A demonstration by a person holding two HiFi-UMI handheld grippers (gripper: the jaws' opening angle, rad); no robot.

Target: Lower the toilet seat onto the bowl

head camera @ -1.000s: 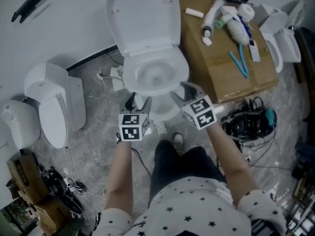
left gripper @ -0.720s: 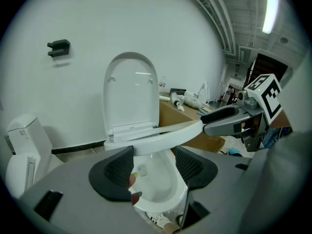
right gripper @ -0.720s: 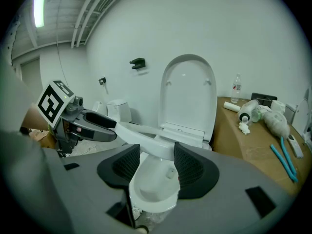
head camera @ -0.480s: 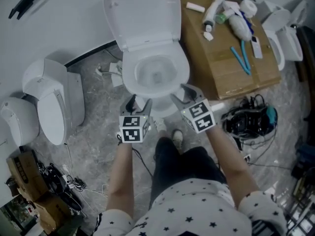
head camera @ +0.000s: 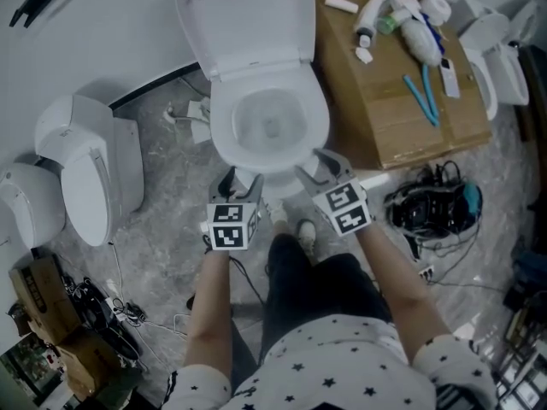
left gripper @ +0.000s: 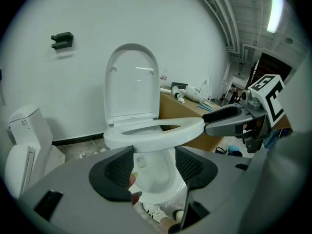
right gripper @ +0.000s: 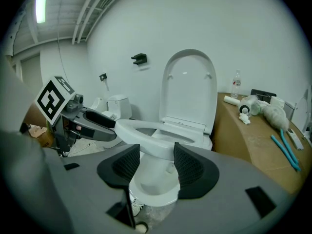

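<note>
Left cube point(head camera: 229, 225), on the left gripper point(head camera: 240, 178): square black-and-white marker, no letters or digits.
Right cube point(head camera: 344, 208), on the right gripper point(head camera: 314, 162): the same.
Cardboard box point(head camera: 402, 118), right of both: no legible print.

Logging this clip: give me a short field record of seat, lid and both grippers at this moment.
seat: toilet seat lies level over the bowl, apparently resting on it
lid: lid stands up against the wall
left gripper: left gripper has its jaws apart, holds nothing, and is low in front of the bowl
right gripper: right gripper has its jaws apart, holds nothing, tips close to the seat's front edge; contact cannot be told
task state: seat looks down
</note>
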